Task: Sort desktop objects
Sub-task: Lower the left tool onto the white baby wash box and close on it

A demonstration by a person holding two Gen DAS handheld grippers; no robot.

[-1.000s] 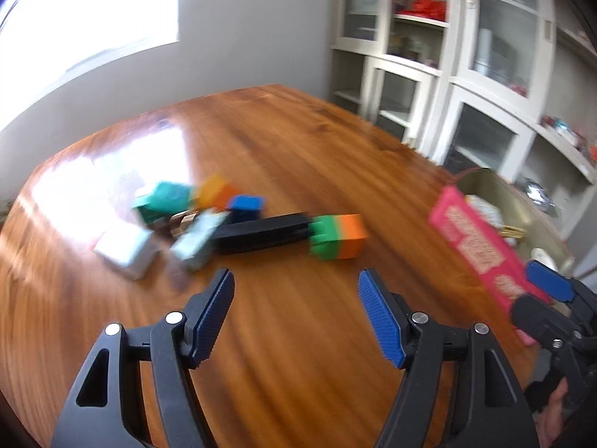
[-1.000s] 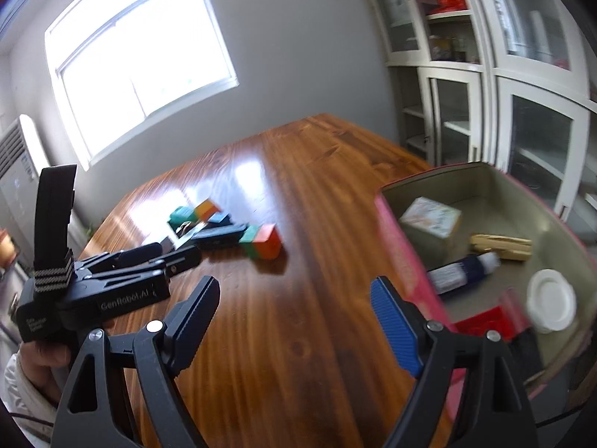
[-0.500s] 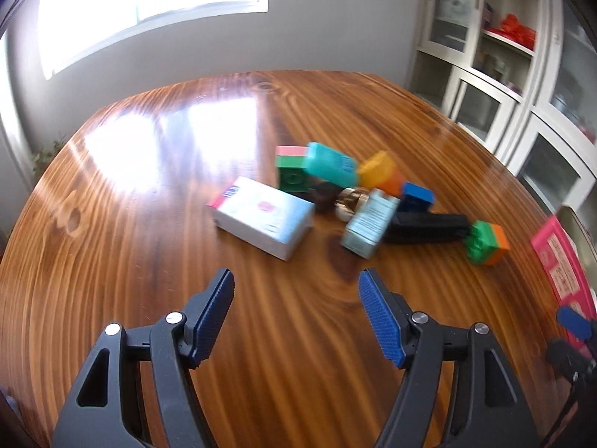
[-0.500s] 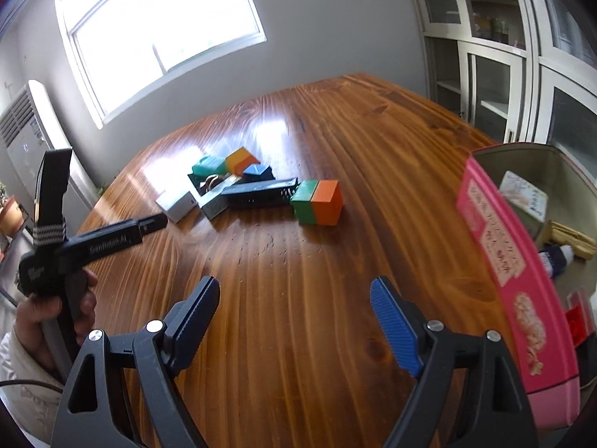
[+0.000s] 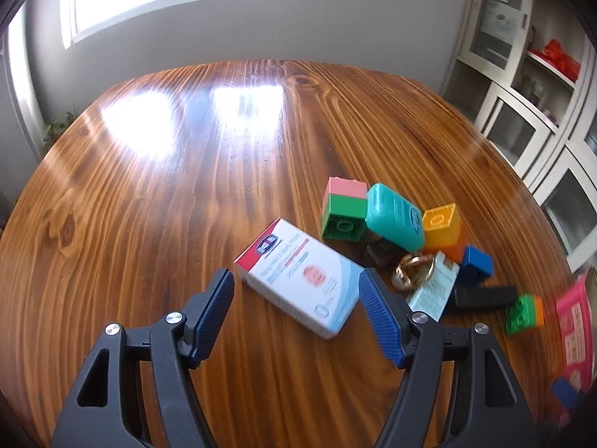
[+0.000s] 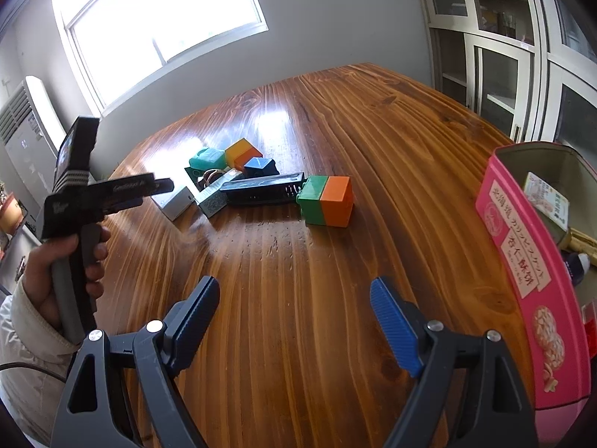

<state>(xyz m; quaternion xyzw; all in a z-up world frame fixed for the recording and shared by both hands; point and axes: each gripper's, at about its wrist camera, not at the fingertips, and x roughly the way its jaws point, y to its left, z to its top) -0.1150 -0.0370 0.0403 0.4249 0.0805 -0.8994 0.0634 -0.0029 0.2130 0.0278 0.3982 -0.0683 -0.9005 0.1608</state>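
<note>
White medicine box [image 5: 302,293] lies between the spread left gripper [image 5: 296,310].

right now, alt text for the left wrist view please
The open left gripper frames a white and light-blue cardboard box with a red end lying on a glossy wooden table. Right of the box is a cluster of plastic building bricks, including a pink-and-green one, around a teal plastic case.

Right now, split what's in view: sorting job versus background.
Job: white medicine box, teal case, green-and-pink block, yellow block, blue block, green-and-orange block, pink tin, open left gripper.

Background: window, cabinets, air conditioner.
</note>
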